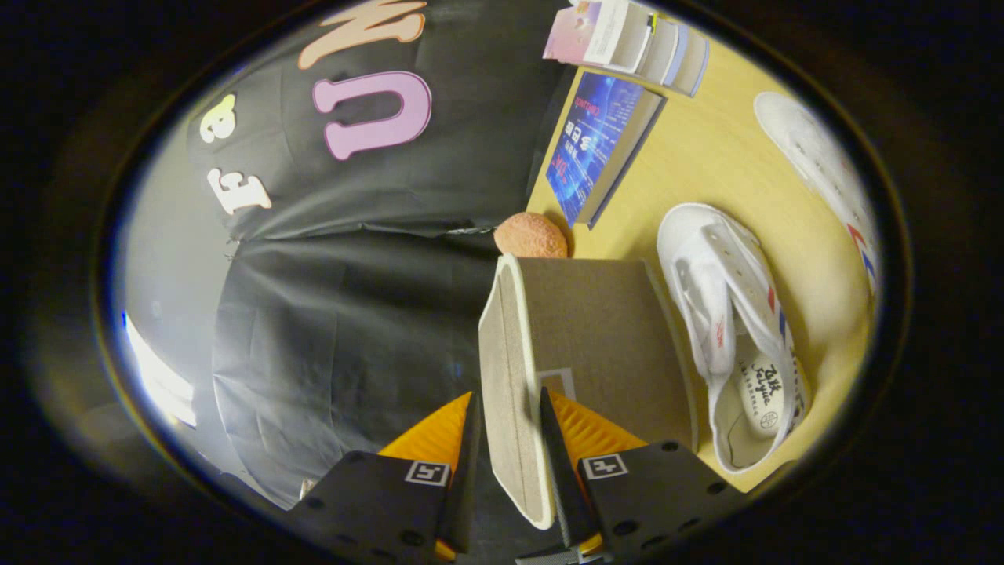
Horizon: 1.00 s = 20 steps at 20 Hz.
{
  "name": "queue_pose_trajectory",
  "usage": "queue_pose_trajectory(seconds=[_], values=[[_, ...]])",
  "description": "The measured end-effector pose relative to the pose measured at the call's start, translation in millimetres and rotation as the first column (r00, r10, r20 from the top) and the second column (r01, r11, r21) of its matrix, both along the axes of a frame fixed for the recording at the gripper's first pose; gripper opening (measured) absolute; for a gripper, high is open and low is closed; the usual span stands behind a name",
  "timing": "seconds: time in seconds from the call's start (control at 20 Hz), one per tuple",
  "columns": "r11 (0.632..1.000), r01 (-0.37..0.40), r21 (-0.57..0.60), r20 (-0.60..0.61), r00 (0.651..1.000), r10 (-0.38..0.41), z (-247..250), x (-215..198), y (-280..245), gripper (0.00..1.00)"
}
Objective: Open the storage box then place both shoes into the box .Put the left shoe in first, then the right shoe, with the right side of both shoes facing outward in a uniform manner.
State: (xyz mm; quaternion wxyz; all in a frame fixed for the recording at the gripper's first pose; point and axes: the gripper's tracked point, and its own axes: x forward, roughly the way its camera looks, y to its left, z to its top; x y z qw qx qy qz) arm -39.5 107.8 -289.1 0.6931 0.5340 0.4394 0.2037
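Between the fingers of the gripper [506,439]: lid [514,392] of the box [596,345], edge-on, its long axis running away from the jaws toward the far side. Jaws narrow, one finger on each face of the lid; firm contact on both sides cannot be confirmed. Right of box, touching or just beside it: shoe [733,337], white, opening toward the near side, long axis roughly parallel to the lid. Farther right, apart: second shoe [823,173]. Table [706,157] bears all. Judged step: opening the box; shoes not yet in.
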Motion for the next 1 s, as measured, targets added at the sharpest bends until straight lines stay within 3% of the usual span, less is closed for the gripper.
queue_pose_trajectory(seconds=[0.2,0.25,0.3,0.35,0.45,0.55,0.75,1.0], values=[[0.998,-0.063,-0.018,-0.009,0.998,0.063,-6,-14,11,0.47],[0.997,-0.039,-0.068,-0.02,0.999,0.038,-23,-3,18,0.47],[0.997,-0.03,-0.067,-0.019,0.999,0.029,-21,0,11,0.06],[0.998,-0.032,-0.05,-0.019,0.999,0.031,-21,5,16,0.11],[0.998,-0.043,-0.053,-0.021,0.999,0.042,-21,2,18,0.08],[0.996,-0.031,-0.085,-0.014,0.999,0.03,-15,5,-14,0.05],[0.987,-0.078,-0.137,0.022,0.996,0.081,-4,-8,13,0.02],[0.987,-0.121,-0.107,0.112,0.985,0.133,54,5,50,0.02]])
